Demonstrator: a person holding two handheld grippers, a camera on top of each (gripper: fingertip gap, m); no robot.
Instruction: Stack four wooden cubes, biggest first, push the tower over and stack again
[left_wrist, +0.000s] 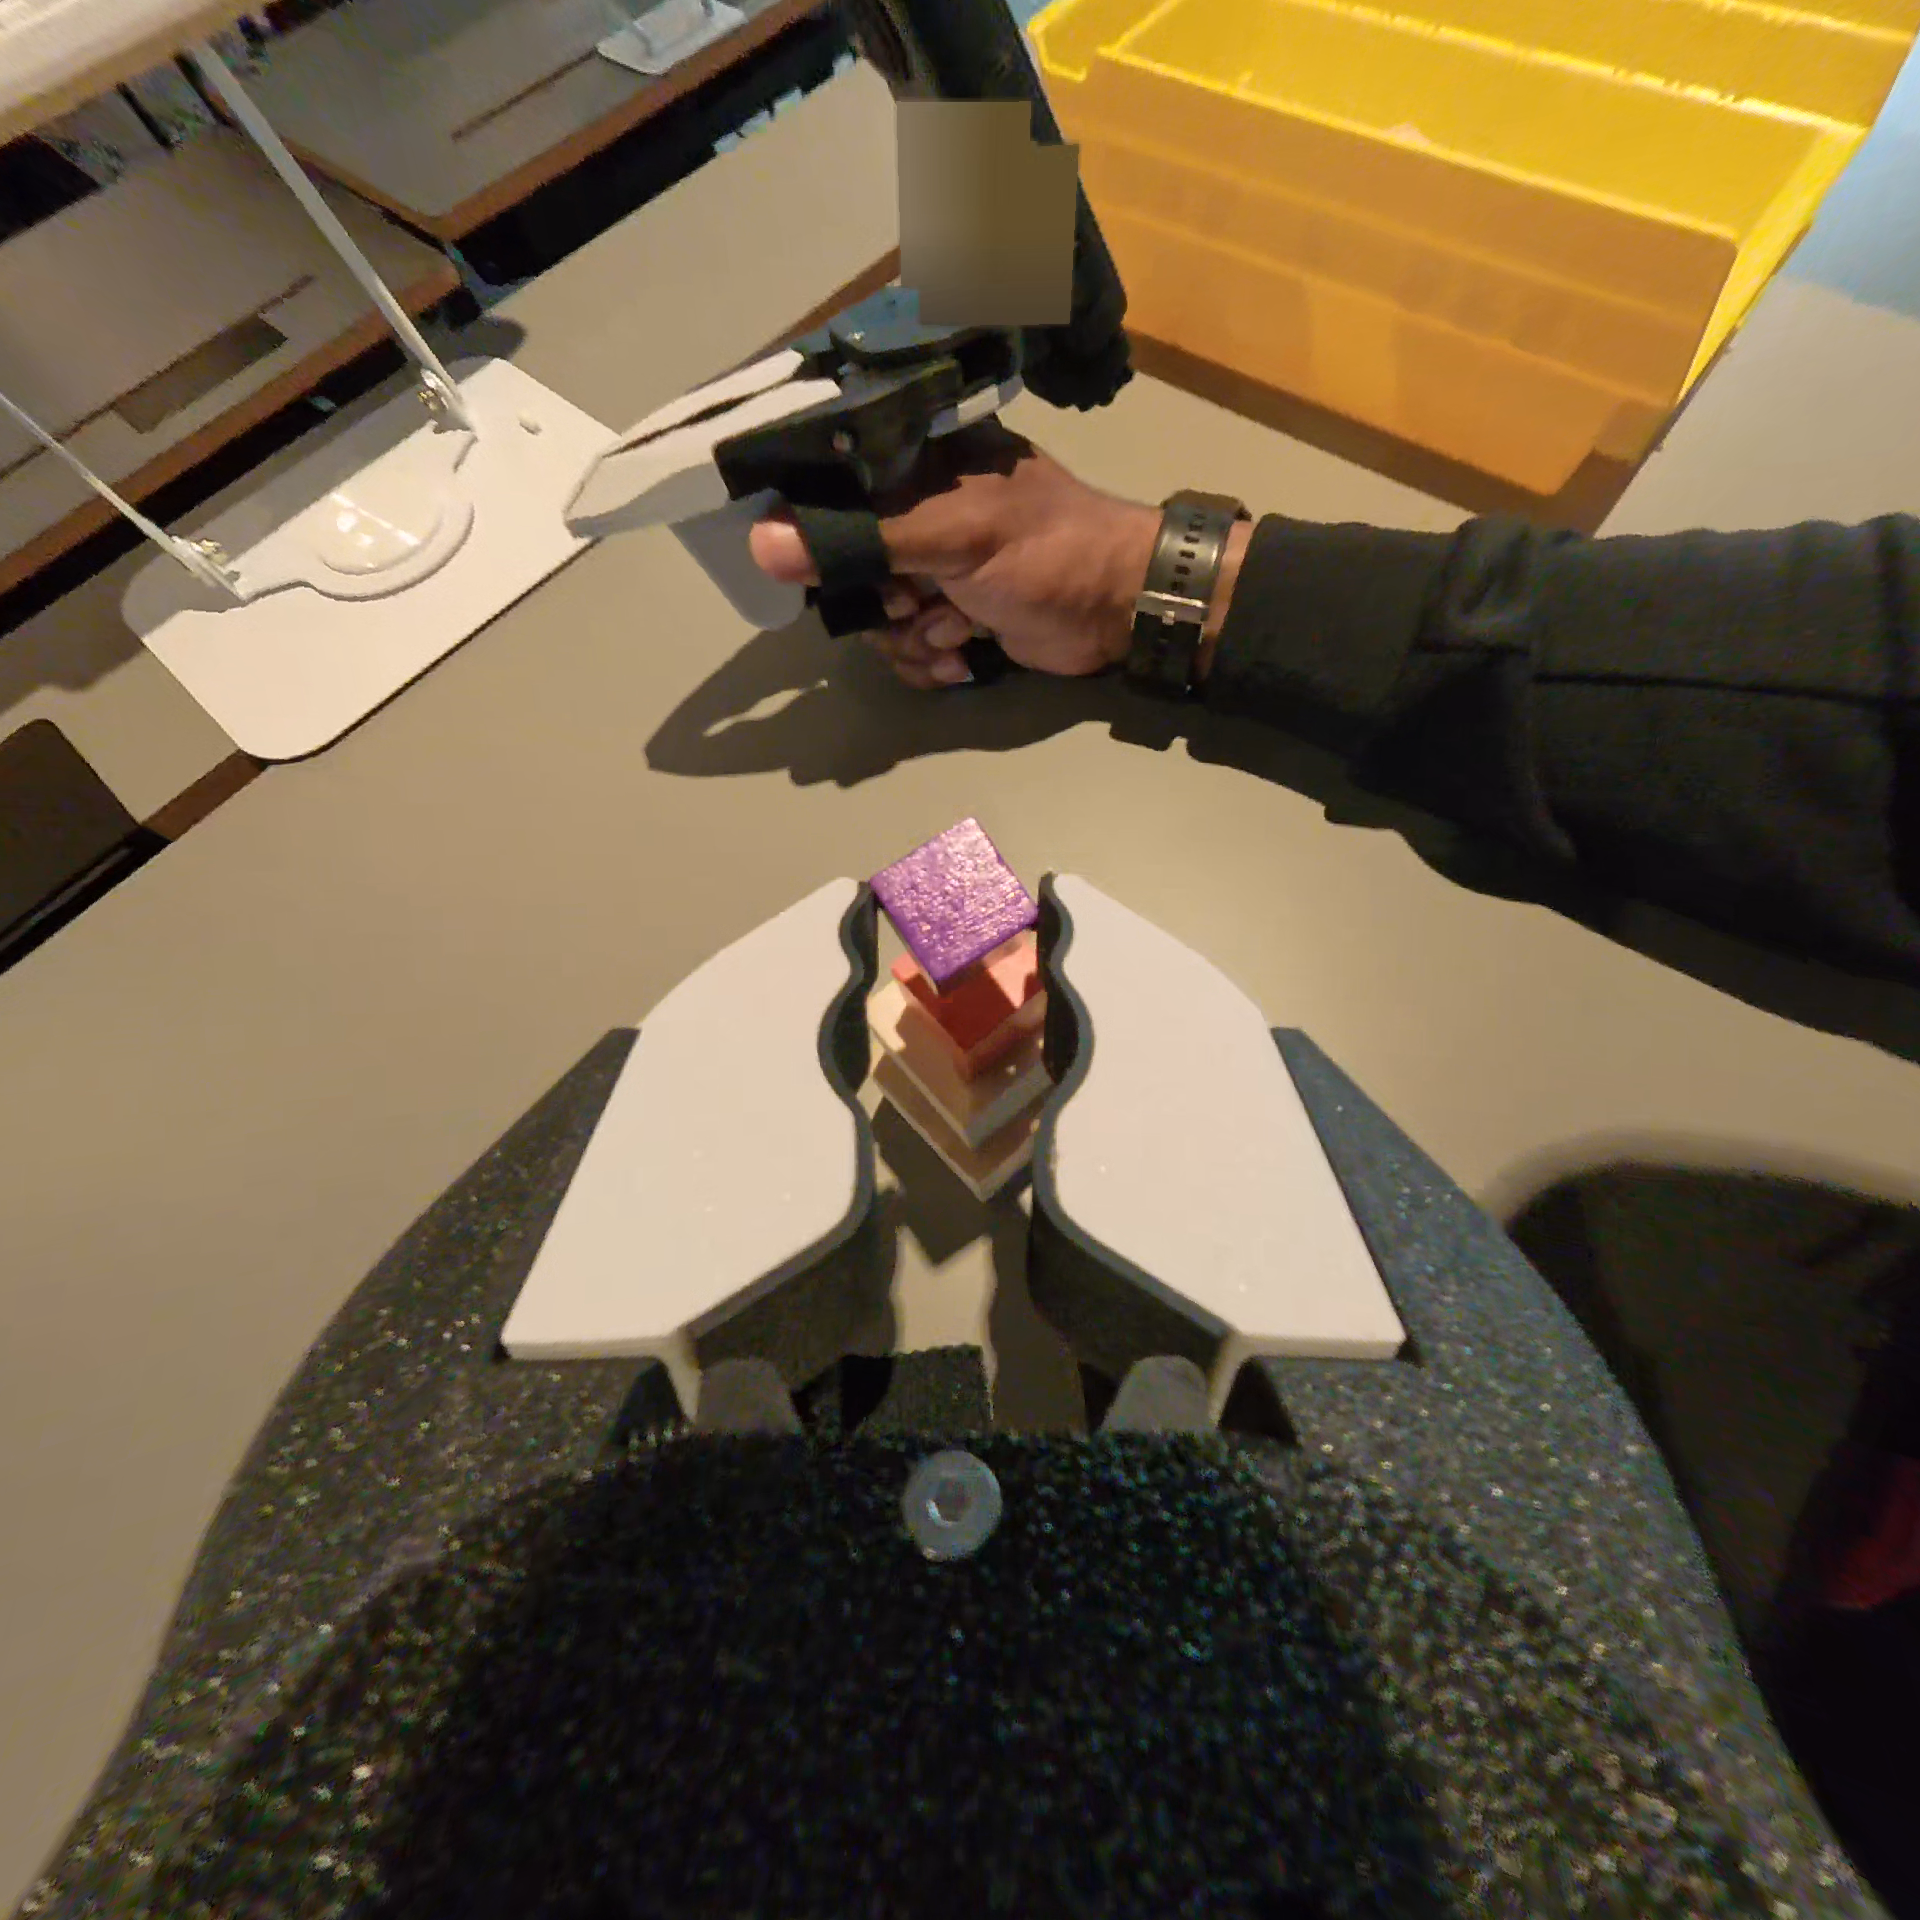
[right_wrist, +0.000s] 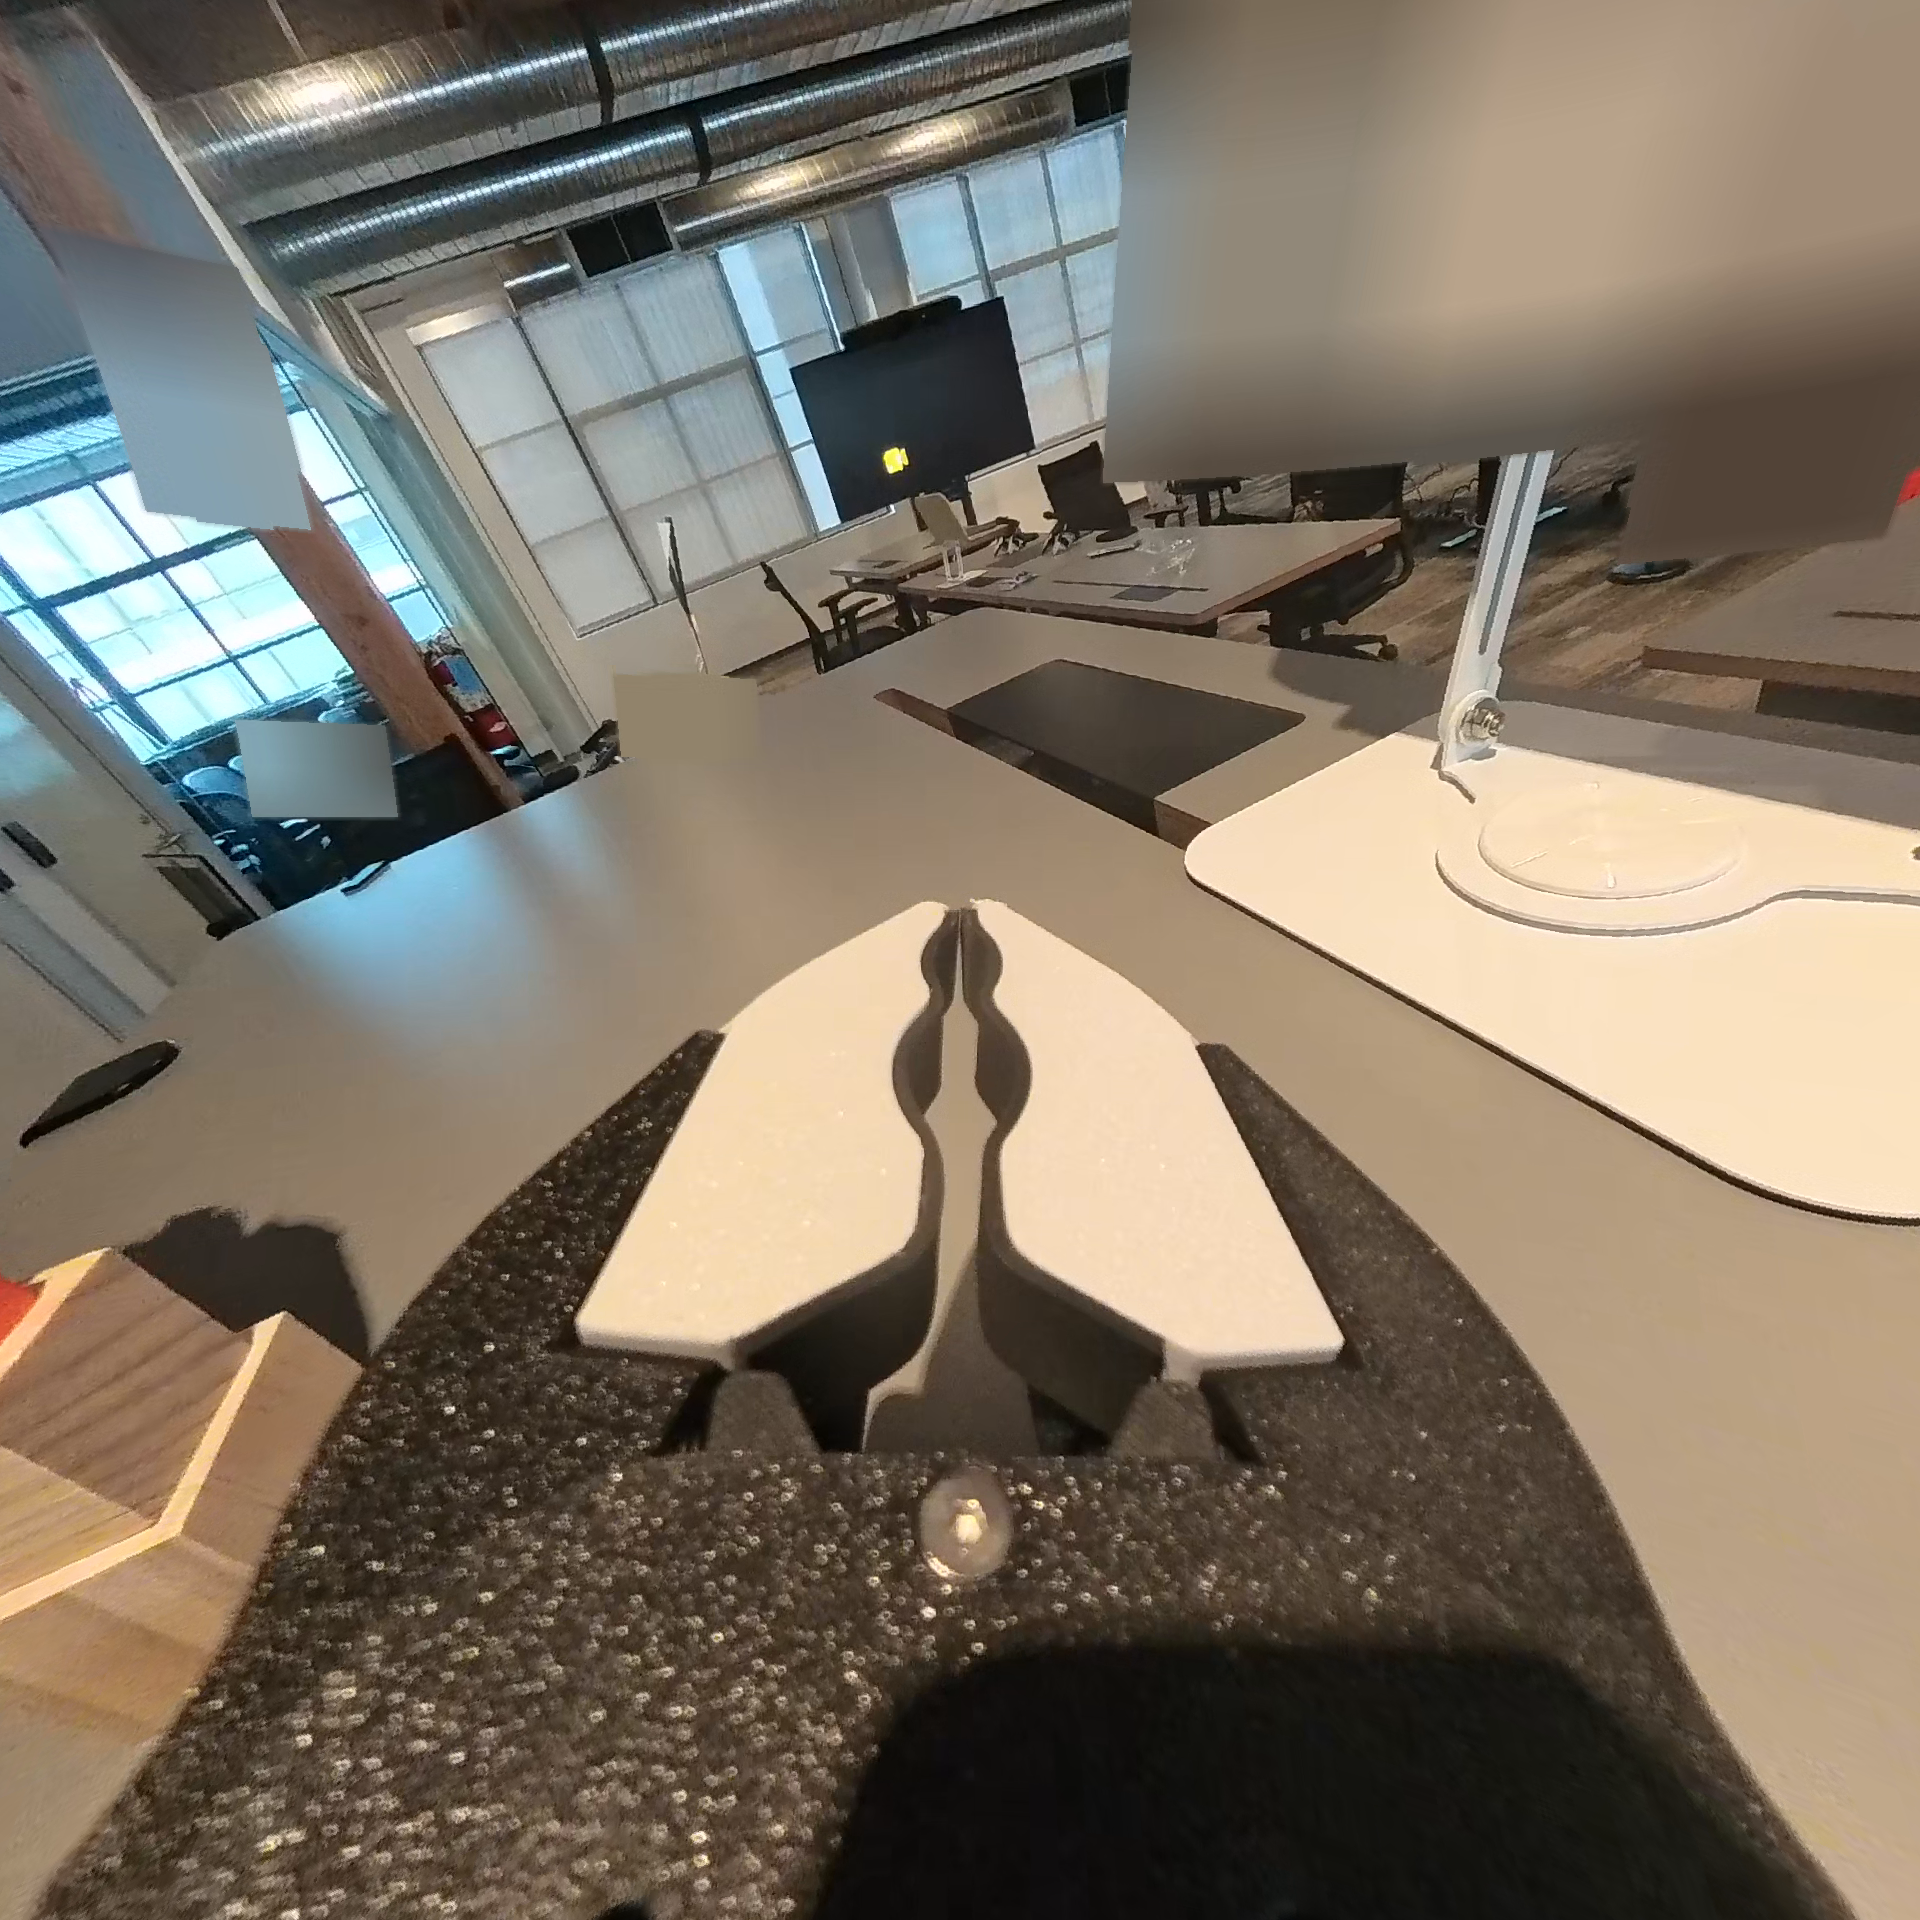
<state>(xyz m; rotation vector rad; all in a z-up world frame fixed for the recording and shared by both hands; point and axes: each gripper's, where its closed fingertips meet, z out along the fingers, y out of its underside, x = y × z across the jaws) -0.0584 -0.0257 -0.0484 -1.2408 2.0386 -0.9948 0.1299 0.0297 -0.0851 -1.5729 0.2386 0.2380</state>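
Clamping the purple cube (left_wrist: 954, 900) between its jaws, the left gripper (left_wrist: 954, 914) held it directly over the red cube (left_wrist: 961, 1013) topping the tower, presumably to seat the smallest piece last. Beyond the tower, the right gripper (left_wrist: 665, 488) hung above the worktop (left_wrist: 416, 987), jaws together and empty. Only the right wrist view showed those jaws meeting; only the left showed the yellow bins (left_wrist: 1455, 239) behind the tower.

A: Where is there room?
B: The grey table (left_wrist: 416, 935) lies bare left of the cube tower (left_wrist: 961, 1029).
A: What blocks?
B: A white stand base (left_wrist: 343, 582) far left, yellow bins (left_wrist: 1455, 260) far right, the right gripper (left_wrist: 665, 488) between them.
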